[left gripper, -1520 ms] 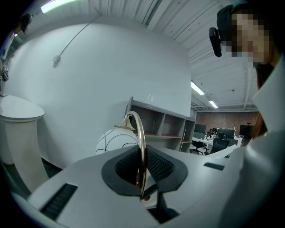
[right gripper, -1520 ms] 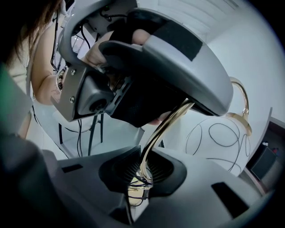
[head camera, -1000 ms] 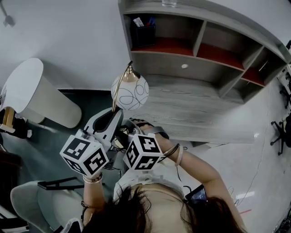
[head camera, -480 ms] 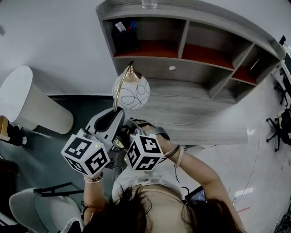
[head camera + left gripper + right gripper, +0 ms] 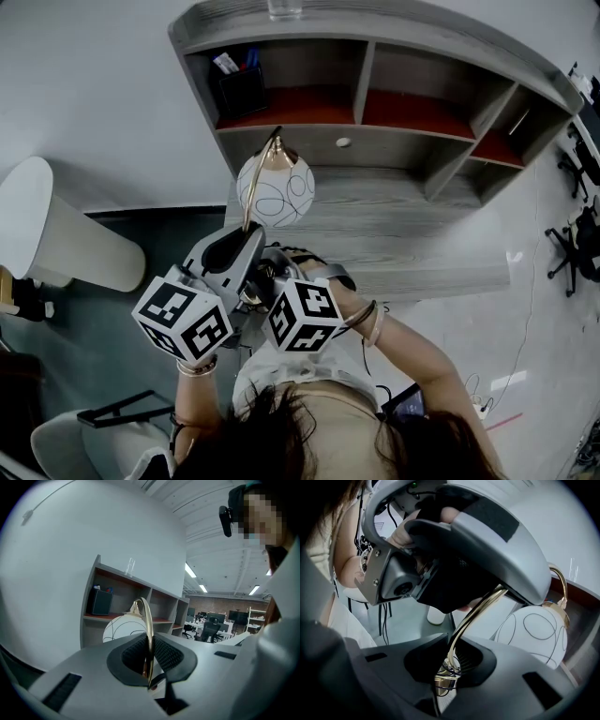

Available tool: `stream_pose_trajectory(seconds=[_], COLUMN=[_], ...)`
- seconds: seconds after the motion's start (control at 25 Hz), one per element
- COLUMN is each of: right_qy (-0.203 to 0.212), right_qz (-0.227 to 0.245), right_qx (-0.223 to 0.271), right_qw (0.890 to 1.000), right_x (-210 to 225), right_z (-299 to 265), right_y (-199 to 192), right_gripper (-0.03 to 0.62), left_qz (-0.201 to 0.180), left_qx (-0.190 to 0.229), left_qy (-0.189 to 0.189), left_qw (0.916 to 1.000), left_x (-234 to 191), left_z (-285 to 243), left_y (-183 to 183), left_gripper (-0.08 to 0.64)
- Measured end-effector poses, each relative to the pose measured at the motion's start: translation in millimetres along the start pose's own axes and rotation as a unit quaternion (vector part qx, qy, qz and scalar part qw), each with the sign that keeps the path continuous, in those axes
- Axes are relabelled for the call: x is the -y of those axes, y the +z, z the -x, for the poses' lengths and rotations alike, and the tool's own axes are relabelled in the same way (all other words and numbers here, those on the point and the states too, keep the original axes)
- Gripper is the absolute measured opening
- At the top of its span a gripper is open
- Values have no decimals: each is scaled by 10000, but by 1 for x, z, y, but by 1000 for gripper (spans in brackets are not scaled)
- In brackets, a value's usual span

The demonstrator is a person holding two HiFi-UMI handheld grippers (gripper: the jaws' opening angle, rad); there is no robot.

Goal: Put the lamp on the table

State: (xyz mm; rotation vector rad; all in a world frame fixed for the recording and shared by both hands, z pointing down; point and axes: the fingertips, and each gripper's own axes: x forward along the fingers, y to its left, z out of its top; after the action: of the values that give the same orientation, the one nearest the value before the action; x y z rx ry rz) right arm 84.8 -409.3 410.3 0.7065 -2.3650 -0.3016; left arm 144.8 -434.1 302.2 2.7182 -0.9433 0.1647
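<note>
- Lamp (image 5: 275,187), a white globe shade on a curved gold stem (image 5: 149,630), hangs in the air, seemingly above the table's (image 5: 412,234) near left edge.
- Left gripper (image 5: 239,246) has its jaws clamped on the stem; right gripper (image 5: 266,281) clamps it lower down.
- I judge the carry nearly done; lowering and release remain.
- Shelf unit (image 5: 375,103) stands at the far side.

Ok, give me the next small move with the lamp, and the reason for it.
Probably carry it forward, further over the table, before lowering it. The left gripper and the right gripper are both shut on the gold stem of the lamp. In the head view its globe shows only over the table's corner, and the grippers sit short of the near edge.
</note>
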Motion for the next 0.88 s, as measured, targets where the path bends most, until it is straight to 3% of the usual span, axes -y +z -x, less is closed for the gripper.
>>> stream_pose_trajectory(seconds=[0.88], right_qy=[-716], right_qz=[-530], right_qx=[-515], right_qw=[9947], right_x=[65], right_z=[-6], right_y=[-42], right_gripper=[52], left_qz=[-86], left_qx=[-267], left_qy=[-941], left_qw=[9952], left_x=[-3], left_z=[-71], left_y=[5], left_gripper=[37])
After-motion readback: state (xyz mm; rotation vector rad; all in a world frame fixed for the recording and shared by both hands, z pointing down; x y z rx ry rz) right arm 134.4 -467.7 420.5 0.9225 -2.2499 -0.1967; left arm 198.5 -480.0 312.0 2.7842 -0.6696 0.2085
